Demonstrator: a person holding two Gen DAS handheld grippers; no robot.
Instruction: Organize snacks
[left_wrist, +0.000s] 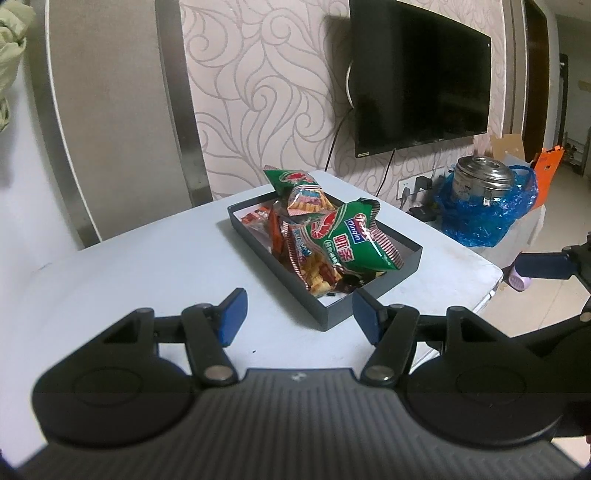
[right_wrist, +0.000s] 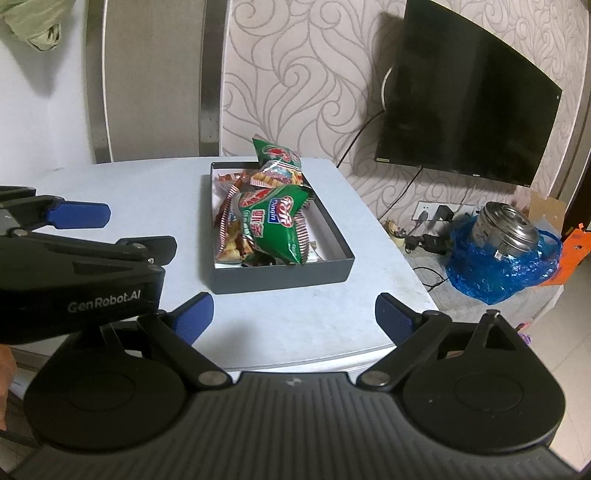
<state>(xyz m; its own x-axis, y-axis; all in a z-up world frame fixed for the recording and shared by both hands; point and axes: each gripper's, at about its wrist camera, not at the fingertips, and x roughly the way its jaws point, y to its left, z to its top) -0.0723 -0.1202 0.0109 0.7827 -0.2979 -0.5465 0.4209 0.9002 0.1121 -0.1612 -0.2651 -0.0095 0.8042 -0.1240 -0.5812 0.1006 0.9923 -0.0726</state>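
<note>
A dark grey shallow box (left_wrist: 277, 280) (right_wrist: 280, 275) sits on the white table (left_wrist: 147, 266) (right_wrist: 147, 184), heaped with snack packets. A green shrimp-chip bag (left_wrist: 351, 240) (right_wrist: 273, 225) lies on top. A second green bag (left_wrist: 291, 181) (right_wrist: 277, 151) leans at the far end, above red-striped packets (left_wrist: 306, 199) (right_wrist: 277, 173). My left gripper (left_wrist: 300, 317) hovers open just short of the box's near corner, nothing between its pads. My right gripper (right_wrist: 294, 314) is open and empty in front of the box. Its blue pad (left_wrist: 543, 266) shows at the left wrist view's right edge. The left gripper's blue pad (right_wrist: 79, 215) shows at the left.
A black TV (left_wrist: 421, 81) (right_wrist: 469, 114) hangs on the patterned wall. Beyond the table's right edge, a metal pot in a blue plastic bag (left_wrist: 484, 206) (right_wrist: 506, 258) sits by wall sockets and cables (right_wrist: 432, 218). A hand (right_wrist: 5, 369) shows at the left edge.
</note>
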